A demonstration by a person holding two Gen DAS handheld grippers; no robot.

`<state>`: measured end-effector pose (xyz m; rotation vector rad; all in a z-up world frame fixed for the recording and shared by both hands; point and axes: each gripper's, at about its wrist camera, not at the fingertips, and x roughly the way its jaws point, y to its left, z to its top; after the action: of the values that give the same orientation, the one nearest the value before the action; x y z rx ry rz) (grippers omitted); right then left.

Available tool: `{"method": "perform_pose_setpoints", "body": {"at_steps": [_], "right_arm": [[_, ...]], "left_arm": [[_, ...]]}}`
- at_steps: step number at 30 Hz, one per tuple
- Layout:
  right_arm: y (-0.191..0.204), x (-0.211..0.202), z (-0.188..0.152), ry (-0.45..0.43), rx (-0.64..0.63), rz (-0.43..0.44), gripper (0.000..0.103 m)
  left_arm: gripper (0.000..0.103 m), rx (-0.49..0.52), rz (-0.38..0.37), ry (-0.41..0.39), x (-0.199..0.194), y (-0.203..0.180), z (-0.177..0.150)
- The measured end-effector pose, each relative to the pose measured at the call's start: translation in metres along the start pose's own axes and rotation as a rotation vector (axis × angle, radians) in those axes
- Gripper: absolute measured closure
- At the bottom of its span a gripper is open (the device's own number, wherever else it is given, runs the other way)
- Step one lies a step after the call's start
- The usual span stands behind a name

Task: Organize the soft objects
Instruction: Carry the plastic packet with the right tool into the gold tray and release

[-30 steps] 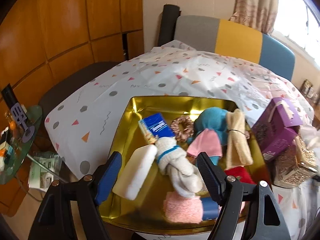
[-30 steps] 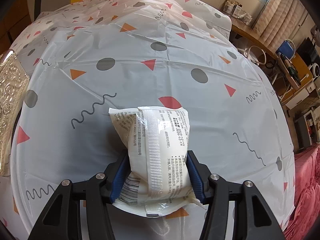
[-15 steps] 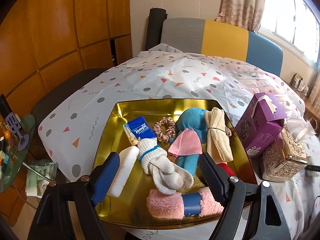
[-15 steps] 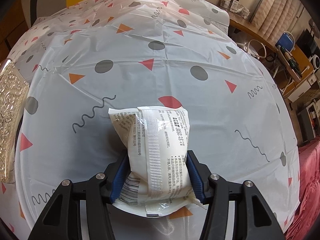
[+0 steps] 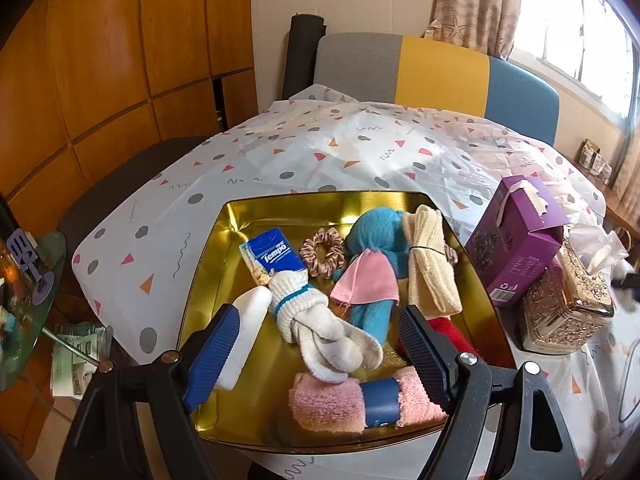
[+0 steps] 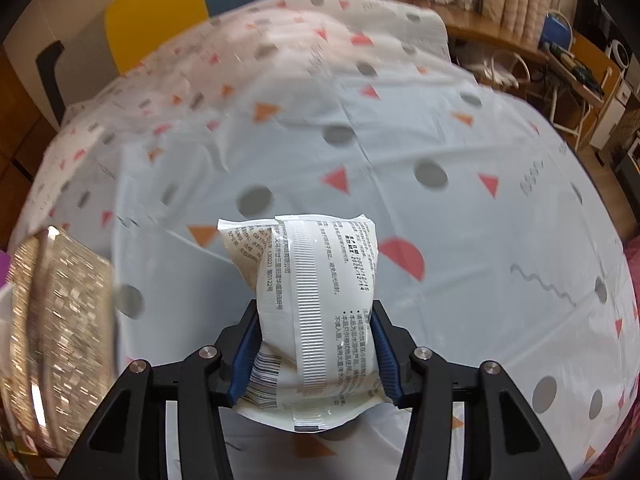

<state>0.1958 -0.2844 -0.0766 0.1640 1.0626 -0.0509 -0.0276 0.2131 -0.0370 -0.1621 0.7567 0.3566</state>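
Observation:
My left gripper (image 5: pixel 320 350) is open and empty, hovering over the near side of a gold tray (image 5: pixel 224 240). The tray holds a white sock bundle (image 5: pixel 320 328), a pink rolled towel with a blue band (image 5: pixel 360 404), a blue plush with a pink cloth (image 5: pixel 372 248), a cream cloth roll (image 5: pixel 430 264), a scrunchie (image 5: pixel 322 252), a Tempo tissue pack (image 5: pixel 272 254) and a white packet (image 5: pixel 244 336). My right gripper (image 6: pixel 316 352) is shut on a white printed soft pack (image 6: pixel 316 304), held above the tablecloth.
A purple box (image 5: pixel 516 240) and a gold ornate tissue box (image 5: pixel 568 308) stand right of the tray; the gold box also shows at the left of the right wrist view (image 6: pixel 56 340). A patterned tablecloth (image 6: pixel 440 220) covers the table. A chair (image 5: pixel 436 72) stands behind.
My left gripper has pulled back and risen from the tray, staying open. My right gripper has lifted and swung left with the pack, bringing the gold box closer.

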Motion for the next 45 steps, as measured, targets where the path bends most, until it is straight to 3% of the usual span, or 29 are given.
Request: {"method": "perform_pose_setpoints", "body": {"at_steps": [5,9,12,15,19,24,29,33,40,45], "right_arm": [[0.043,-0.044,0.025,-0.117,-0.052,0.072,0.052],[0.102,-0.102,0.040,-0.252,-0.169,0.152,0.052],[0.163,-0.147,0.033,-0.333,-0.309,0.259,0.052],[0.231,-0.177,0.003,-0.373,-0.480,0.364,0.052],[0.317,-0.176,-0.056,-0.290,-0.679,0.505,0.052],[0.402,-0.106,-0.119,-0.065,-0.785,0.548,0.052],[0.445,-0.041,-0.154,0.061,-0.781,0.493,0.051],[0.458,-0.012,-0.162,0.066,-0.798,0.422,0.050],[0.447,-0.011,-0.164,0.057,-0.788,0.410,0.043],[0.425,-0.050,-0.160,-0.060,-0.741,0.436,0.038]], "left_arm": [[0.021,-0.023,0.016,0.014,0.006,0.009,-0.002],[0.021,-0.062,0.049,0.014,0.009,0.027,0.000],[0.021,-0.106,0.079,0.013,0.009,0.044,0.001],[0.021,-0.143,0.105,0.005,0.008,0.060,0.001],[0.020,-0.168,0.128,-0.007,0.005,0.074,-0.001],[0.016,-0.181,0.133,-0.015,0.002,0.081,-0.003],[0.012,-0.188,0.133,-0.019,0.000,0.083,-0.004],[0.011,-0.181,0.133,-0.015,0.000,0.082,-0.005],[0.006,-0.182,0.134,-0.020,-0.001,0.079,-0.005],[0.003,-0.181,0.137,-0.028,-0.005,0.074,-0.004]]}}
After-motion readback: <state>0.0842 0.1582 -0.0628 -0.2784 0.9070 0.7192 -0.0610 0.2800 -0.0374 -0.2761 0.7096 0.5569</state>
